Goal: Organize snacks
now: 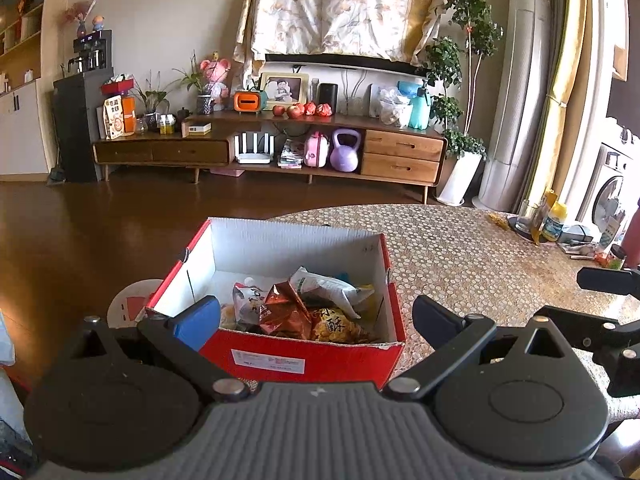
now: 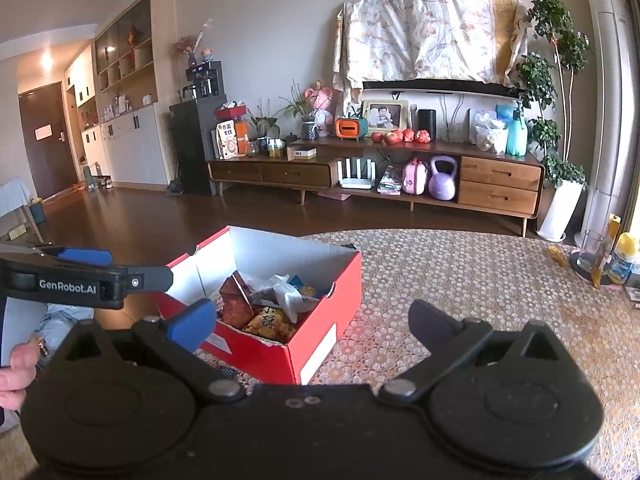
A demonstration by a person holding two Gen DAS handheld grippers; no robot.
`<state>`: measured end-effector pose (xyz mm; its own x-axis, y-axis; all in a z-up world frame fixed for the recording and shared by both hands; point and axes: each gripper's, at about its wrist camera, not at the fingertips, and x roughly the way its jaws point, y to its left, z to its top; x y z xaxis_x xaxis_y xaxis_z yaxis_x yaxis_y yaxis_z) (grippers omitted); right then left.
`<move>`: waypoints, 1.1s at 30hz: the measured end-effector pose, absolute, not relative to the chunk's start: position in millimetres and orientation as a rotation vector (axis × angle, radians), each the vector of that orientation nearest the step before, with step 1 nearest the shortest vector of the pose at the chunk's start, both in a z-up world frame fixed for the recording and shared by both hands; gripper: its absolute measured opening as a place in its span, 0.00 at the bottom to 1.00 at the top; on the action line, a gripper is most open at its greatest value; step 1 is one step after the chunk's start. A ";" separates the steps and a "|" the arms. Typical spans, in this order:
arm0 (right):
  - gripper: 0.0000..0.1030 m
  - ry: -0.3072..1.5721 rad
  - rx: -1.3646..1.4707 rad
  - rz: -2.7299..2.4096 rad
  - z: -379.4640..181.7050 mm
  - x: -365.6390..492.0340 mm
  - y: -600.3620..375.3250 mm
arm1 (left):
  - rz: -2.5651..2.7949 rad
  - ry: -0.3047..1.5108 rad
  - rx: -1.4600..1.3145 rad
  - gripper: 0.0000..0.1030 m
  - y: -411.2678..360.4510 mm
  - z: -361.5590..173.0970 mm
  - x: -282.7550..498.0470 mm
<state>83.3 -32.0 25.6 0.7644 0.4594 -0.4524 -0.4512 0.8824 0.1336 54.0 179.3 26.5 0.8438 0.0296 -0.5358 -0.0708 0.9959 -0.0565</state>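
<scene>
A red cardboard box (image 1: 276, 354) with white inner walls stands on the patterned table, also in the right wrist view (image 2: 320, 296). It holds several snack packets: a copper foil bag (image 1: 284, 312), a white pouch (image 1: 328, 286) and a yellow packet (image 1: 336, 330). My left gripper (image 1: 316, 320) is open and empty, held just before the box's near wall. My right gripper (image 2: 312, 326) is open and empty, to the right of the box. The left gripper's side (image 2: 88, 276) shows at the left of the right wrist view.
The table (image 1: 480, 248) has a mosaic-pattern cloth. At its far right stand a glass (image 2: 592, 252), a yellow-capped bottle (image 2: 622, 258) and small clutter. A round white item (image 1: 128, 304) lies left of the box. A TV cabinet stands across the wooden floor.
</scene>
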 end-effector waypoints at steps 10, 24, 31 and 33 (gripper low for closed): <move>1.00 0.499 0.029 0.490 25.6 82.5 -33.5 | 0.052 0.567 -0.073 1.00 179.6 26.0 55.8; 1.00 0.515 0.042 0.491 22.7 83.7 -29.3 | 0.074 0.563 -0.064 1.00 182.4 24.7 52.2; 1.00 0.520 0.047 0.509 23.5 87.1 -22.6 | 0.106 0.561 -0.068 1.00 189.6 27.4 48.1; 1.00 0.523 0.050 0.515 23.5 87.9 -20.4 | 0.115 0.560 -0.065 1.00 191.0 27.9 46.9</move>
<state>87.9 -20.4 23.5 0.7423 0.4825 -0.4649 -0.4577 0.8719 0.1741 46.9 191.0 27.9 0.8410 0.0913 -0.5333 -0.1268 0.9915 -0.0302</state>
